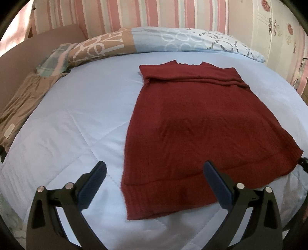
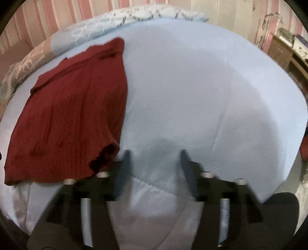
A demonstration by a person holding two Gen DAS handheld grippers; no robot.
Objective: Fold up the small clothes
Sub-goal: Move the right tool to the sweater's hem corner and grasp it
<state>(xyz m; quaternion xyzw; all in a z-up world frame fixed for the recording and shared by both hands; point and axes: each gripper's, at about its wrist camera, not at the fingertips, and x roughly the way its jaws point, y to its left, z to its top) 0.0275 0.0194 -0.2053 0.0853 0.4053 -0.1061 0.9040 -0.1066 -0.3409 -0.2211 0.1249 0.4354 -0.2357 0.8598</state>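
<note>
My left gripper and right gripper both gape empty over the quilted pale-blue bedspread, where the ribbed dark-red knit top lies flat below patterned pillows.

A bed with a pale blue quilted cover fills most of both views. Along its far edge, across the top of the frame, lies a patterned pillow in tan and light blue. Behind it rises a wall striped pink, white and grey. At upper right in the left view stands a white wardrobe with flower decals; at right in the other view, wooden shelves.
</note>
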